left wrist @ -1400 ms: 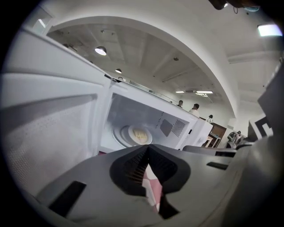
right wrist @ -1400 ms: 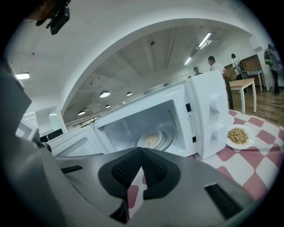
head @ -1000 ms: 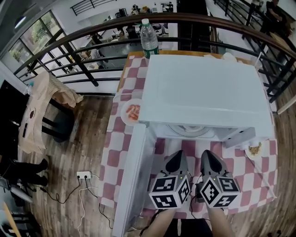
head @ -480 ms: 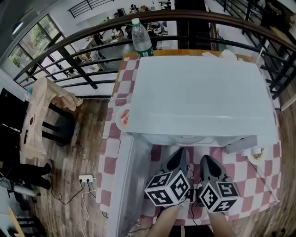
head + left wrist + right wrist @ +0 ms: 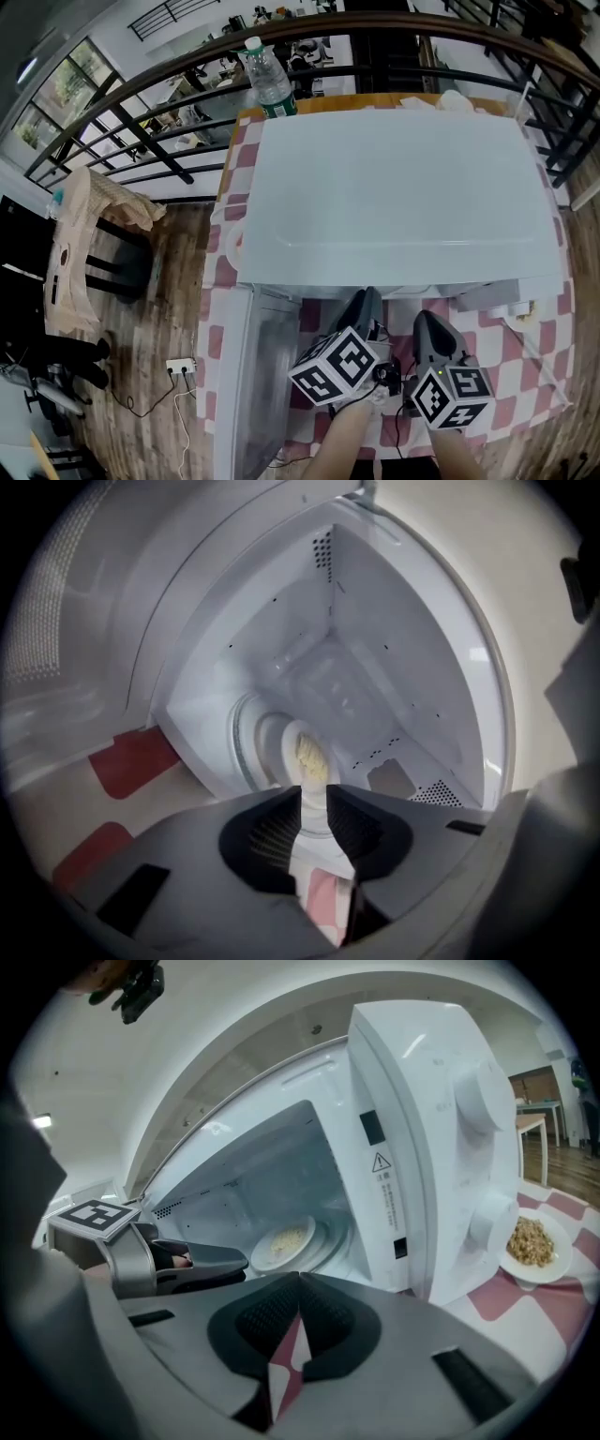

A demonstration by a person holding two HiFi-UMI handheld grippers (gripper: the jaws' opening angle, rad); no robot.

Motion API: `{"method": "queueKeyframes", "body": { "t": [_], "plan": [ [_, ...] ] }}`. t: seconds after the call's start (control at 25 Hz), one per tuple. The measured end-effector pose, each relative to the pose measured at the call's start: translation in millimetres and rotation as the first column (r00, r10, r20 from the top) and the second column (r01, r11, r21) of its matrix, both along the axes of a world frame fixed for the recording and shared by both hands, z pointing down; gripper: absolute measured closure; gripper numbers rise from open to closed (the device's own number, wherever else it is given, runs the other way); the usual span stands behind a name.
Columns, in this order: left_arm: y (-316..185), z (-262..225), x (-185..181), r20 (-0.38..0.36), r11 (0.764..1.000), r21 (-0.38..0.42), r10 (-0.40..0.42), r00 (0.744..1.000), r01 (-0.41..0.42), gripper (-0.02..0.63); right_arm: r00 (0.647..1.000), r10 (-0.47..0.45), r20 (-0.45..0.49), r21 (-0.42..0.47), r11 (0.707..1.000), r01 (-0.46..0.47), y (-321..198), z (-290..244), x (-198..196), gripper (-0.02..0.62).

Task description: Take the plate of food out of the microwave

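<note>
Since a second ago the left tool [image 5: 314,794] has edged closer to the open microwave [image 5: 394,197], its jaws now opening on nothing and lined up with the plate of food [image 5: 309,757] inside, while the right tool [image 5: 298,1279] stays closed and empty alongside.

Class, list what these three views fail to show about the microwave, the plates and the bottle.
- Right gripper view: the food on the plate inside is too small to name.
- Head view: the microwave top hides its cavity and that plate.
- Head view: the bottle label is too small to read.
- Head view: the outer plate is mostly hidden by the microwave's front corner.
</note>
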State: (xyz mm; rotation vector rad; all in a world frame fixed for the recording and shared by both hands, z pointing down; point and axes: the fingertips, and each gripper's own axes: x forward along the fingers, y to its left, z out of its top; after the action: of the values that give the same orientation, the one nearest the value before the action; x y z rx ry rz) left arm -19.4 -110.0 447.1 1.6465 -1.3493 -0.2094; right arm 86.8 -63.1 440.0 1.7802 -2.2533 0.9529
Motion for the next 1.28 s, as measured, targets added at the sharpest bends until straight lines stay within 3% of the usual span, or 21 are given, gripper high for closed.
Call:
{"method": "queueKeyframes", "body": {
  "t": [0.12,0.44,1.28],
  "plan": [
    [-3,6,2,-0.052,1.0,-0.024,-0.013,0.999,0.011,0.482,1.0,0.002,0.004,-0.006,1.0,-0.002,0,2,4,0.597],
    [-10,10,5,-0.084,0.998,-0.058,-0.032,0.996,0.027,0.445,1.0,0.006,0.01,-0.022,1.0,-0.006,-2,9,11,0.597],
    [-25,17,2,-0.033,0.991,-0.13,-0.042,0.999,0.037,0.423,1.0,0.003,0.003,-0.032,0.999,-0.003,-7,13,14,0.597]
  ]
}}
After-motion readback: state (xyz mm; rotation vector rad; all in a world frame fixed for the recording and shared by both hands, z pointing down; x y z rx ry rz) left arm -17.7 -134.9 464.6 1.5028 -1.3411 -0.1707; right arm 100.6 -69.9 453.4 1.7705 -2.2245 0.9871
